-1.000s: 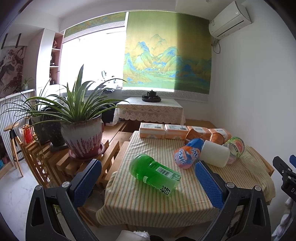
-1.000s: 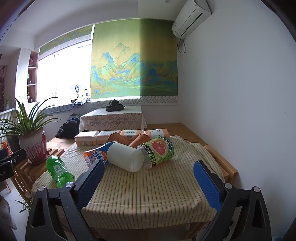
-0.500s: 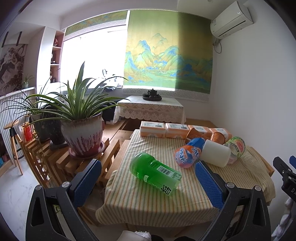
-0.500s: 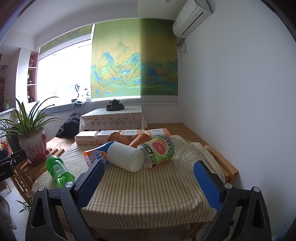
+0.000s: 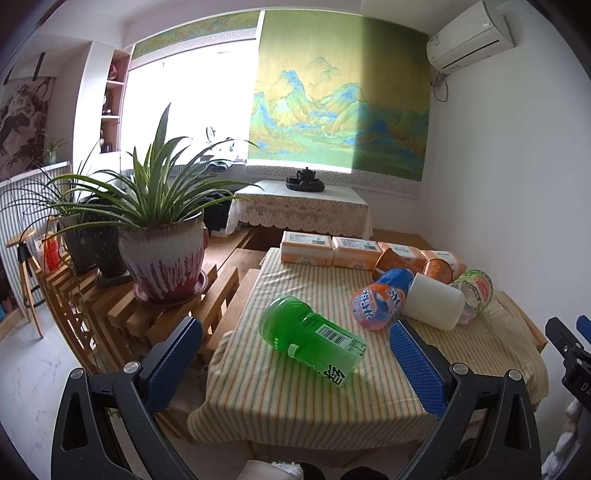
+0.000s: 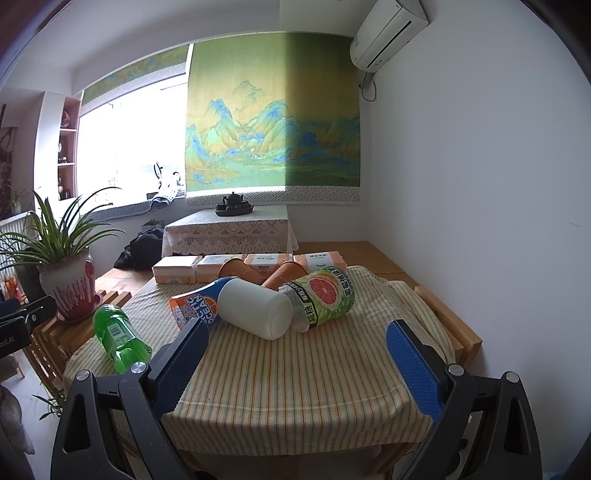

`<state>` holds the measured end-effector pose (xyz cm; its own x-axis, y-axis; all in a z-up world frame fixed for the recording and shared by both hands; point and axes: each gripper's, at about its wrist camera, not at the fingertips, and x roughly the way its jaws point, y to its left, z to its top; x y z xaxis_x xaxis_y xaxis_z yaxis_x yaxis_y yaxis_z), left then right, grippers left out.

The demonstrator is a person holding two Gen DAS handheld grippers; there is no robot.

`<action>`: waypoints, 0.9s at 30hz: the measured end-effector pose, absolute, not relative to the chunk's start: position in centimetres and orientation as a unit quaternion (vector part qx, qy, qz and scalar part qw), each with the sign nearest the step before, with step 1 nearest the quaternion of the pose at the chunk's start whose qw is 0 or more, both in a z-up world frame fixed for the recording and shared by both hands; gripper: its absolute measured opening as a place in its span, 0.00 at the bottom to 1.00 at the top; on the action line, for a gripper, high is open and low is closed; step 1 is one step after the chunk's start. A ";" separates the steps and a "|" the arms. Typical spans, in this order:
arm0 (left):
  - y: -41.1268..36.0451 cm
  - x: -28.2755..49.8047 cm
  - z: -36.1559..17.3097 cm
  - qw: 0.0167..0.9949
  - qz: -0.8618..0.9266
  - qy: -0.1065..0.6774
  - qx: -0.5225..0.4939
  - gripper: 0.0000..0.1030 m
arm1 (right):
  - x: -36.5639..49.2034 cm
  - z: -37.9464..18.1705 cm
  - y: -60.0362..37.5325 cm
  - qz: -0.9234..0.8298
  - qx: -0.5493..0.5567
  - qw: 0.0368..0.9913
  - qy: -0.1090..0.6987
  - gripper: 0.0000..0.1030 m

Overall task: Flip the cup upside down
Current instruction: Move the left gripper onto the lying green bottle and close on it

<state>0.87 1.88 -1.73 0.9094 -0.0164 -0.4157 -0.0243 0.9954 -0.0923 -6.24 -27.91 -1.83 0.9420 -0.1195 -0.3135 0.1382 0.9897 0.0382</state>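
Nothing is done yet, I judge: the white cup [image 6: 255,312] lies on its side on the striped tablecloth [image 6: 295,387] between two bottles, untouched. Left gripper [image 5: 295,365] and right gripper [image 6: 295,363] both gape empty, near the table's front edge

You've got white walls [image 6: 480,184] all round, an air conditioner [image 6: 388,35] upper right. A green landscape blind [image 5: 340,99] covers the frame centre; the bright window [image 5: 188,110] beside it, centre left, is blown out. A lace-covered side table [image 5: 299,210] sits below. Potted plant [image 5: 159,236] on wooden slats at left, pale marbled floor [image 5: 33,369] lower left.
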 end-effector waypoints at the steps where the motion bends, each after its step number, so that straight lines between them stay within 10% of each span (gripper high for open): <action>1: 2.0 1.0 -1.8 0.975 0.001 0.217 -0.050 0.99 | -6.3 -1.9 -27.9 -0.065 0.030 0.985 0.157 0.92; 27: 4.0 16.9 -8.2 0.860 0.021 0.449 -0.241 0.92 | -4.4 -3.8 -32.5 -0.066 0.093 0.980 0.162 0.92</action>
